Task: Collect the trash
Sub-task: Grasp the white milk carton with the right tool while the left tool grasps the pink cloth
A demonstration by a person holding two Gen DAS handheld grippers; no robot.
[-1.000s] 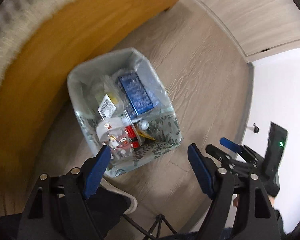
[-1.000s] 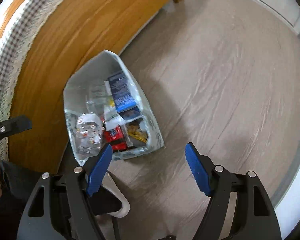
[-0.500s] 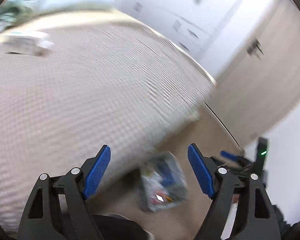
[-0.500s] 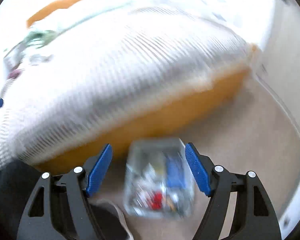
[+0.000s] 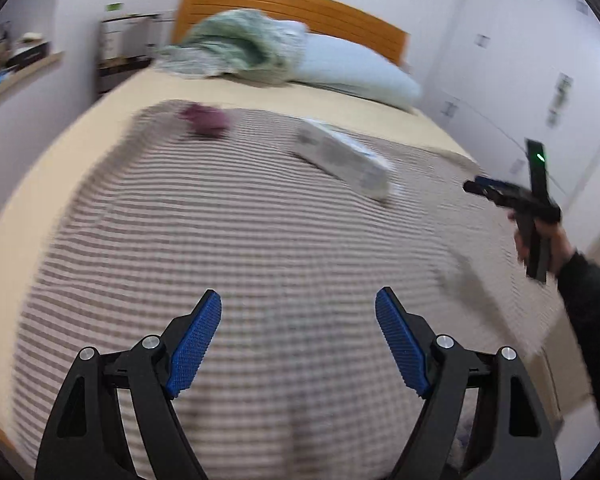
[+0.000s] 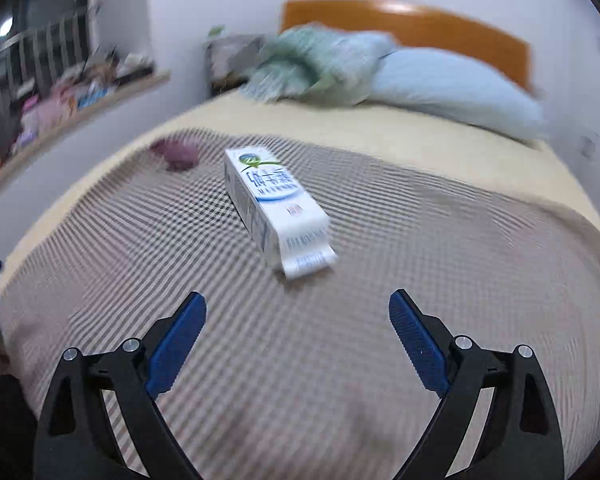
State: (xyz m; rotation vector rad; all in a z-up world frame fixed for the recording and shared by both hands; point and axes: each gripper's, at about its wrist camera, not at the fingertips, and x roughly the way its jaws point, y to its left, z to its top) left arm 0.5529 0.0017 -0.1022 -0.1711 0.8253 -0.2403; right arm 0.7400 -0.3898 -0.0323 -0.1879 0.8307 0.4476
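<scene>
Lying flat on the checked bed cover point(image 6: 420, 280), just ahead of the right tongs point(image 6: 296, 332): a milk carton point(image 6: 274, 208), likely light, thin-walled, crushable. Both tongs gaping wide, holding nothing (left tongs point(image 5: 298, 330) included). Pinching gently across the narrow sides looking best.

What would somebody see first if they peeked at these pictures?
Probably the white carton lying on its side in the middle of the checked blanket, ahead of the open right hand-held gripper. Farther back, near the blanket's edge, sits a small purple thing, and a pale blue pillow leans by the headboard.
</scene>
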